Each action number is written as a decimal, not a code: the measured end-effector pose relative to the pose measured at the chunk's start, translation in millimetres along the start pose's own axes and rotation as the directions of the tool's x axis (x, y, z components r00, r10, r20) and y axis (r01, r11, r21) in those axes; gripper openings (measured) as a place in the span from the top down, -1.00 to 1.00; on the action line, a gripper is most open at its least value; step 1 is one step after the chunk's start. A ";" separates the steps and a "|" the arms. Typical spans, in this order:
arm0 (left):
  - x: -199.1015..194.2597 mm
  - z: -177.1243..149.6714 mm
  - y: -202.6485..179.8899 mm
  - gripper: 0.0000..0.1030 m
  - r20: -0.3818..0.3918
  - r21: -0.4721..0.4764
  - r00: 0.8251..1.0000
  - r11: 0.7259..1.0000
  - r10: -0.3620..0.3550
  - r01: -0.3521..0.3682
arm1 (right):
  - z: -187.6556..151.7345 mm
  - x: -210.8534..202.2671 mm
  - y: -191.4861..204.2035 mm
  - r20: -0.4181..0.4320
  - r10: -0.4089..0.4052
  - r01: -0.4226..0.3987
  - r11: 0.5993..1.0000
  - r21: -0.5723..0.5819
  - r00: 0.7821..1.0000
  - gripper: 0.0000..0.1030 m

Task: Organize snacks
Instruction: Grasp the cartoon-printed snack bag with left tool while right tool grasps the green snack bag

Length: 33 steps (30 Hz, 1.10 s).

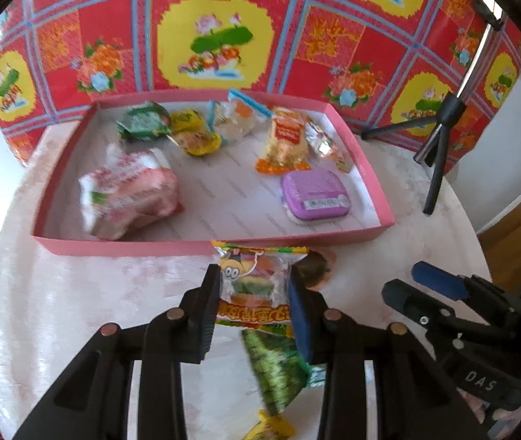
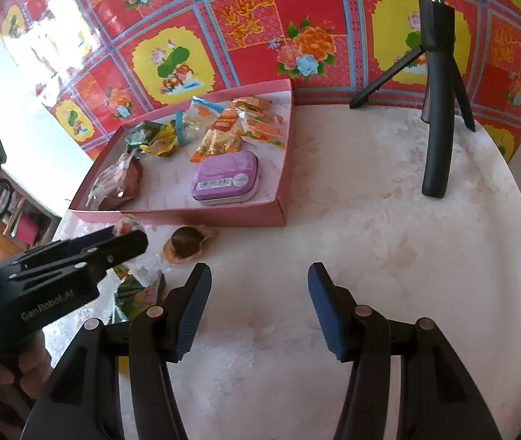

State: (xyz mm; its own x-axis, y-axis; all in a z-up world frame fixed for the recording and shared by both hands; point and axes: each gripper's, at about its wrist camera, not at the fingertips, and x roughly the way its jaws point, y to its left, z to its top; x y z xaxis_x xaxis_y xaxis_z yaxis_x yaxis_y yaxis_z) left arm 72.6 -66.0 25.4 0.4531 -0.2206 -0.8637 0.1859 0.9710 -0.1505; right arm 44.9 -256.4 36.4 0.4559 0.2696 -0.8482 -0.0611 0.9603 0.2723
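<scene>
Just before the pink tray (image 1: 143,247), left tongs (image 1: 255,293) clench a snack packet (image 1: 256,278); right tongs (image 2: 260,304) gape, holding nothing.

The left gripper (image 1: 255,295) is matte black plastic, its linkage arms pinned with round copper-toned rivets; one finger (image 1: 301,321) carries a ribbed blue pad, and the side reads "GenRobot.AI". The right gripper (image 2: 259,308) matches it, both fingers (image 2: 193,313) faced in ribbed blue, with small silver screws and white "DAS" lettering on the body. A bare-skinned hand (image 2: 2,377) shows at the left handle.

Red floral backdrop (image 1: 216,40) behind round pale table (image 2: 370,256), daylit rm.
</scene>
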 end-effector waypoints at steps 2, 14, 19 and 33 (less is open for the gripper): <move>-6.1 -1.0 6.0 0.29 0.014 -0.008 1.000 1.000 0.012 -0.012 | 0.2 -1.1 4.0 0.003 0.003 -0.003 1.000 -0.009 1.000 -0.09; -27.4 -14.0 47.2 0.29 0.033 -0.089 0.999 0.995 0.043 -0.040 | -7.5 -5.1 30.1 0.001 0.054 -0.054 0.998 -0.039 0.999 -0.09; -29.1 -28.8 58.2 0.29 0.036 -0.111 0.999 0.993 0.037 -0.032 | -15.0 -2.9 41.6 -0.018 0.084 -0.085 0.995 -0.043 0.996 -0.09; -34.2 -44.3 91.3 0.29 0.061 -0.193 0.998 0.981 0.024 -0.012 | -19.1 9.0 74.4 -0.057 0.104 -0.109 0.990 -0.090 0.993 -0.09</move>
State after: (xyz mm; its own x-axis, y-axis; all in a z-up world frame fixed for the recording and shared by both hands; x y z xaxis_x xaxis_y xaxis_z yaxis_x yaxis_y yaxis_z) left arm 35.4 34.2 19.9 0.5101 -0.2025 -0.8360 0.0089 0.9731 -0.2303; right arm 27.4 -181.1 40.3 0.3957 0.3716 -0.8398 -0.1898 0.9278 0.3210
